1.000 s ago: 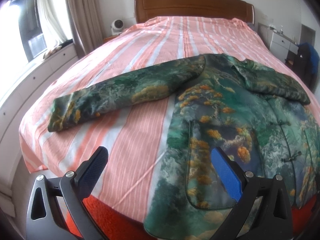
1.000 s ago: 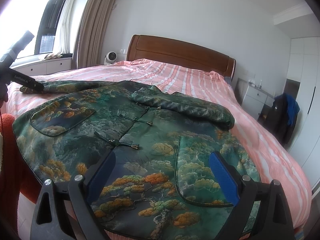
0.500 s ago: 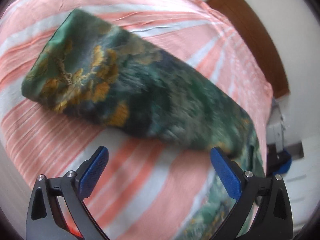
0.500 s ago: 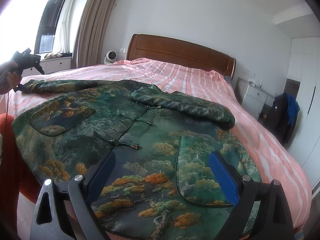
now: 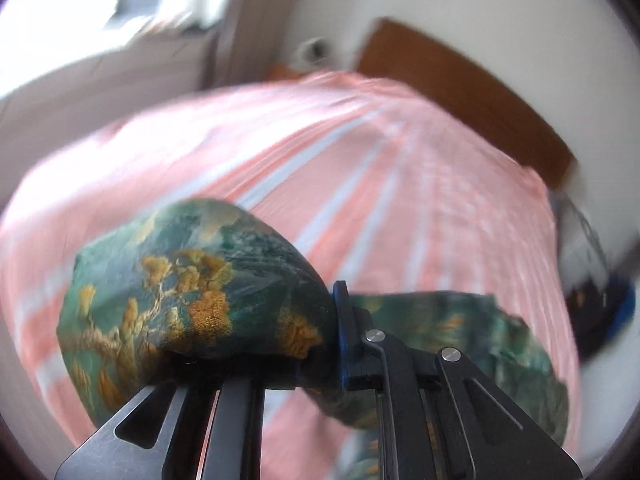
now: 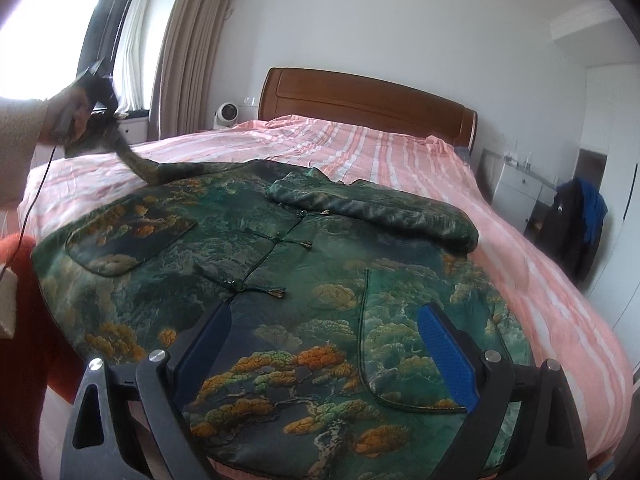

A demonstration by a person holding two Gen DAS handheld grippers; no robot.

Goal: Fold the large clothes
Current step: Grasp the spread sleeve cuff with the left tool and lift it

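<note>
Sleeve (image 5: 192,300) hangs pinched in left tongs (image 5: 320,344); right tongs (image 6: 336,344) gape above jacket (image 6: 280,272).

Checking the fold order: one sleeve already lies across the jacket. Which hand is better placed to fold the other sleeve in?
Left. The left claw is shut on the sleeve, lifted off the bed. The right claw hangs open over the jacket hem, gripping nothing.

Left gripper (image 5: 320,360): black metal frame with triangular cut-outs, silver screws, blue pad; right gripper (image 6: 324,344): the same, ribbed blue pads; cream fuzzy sleeve (image 6: 18,136); thin black cable (image 6: 34,208).
</note>
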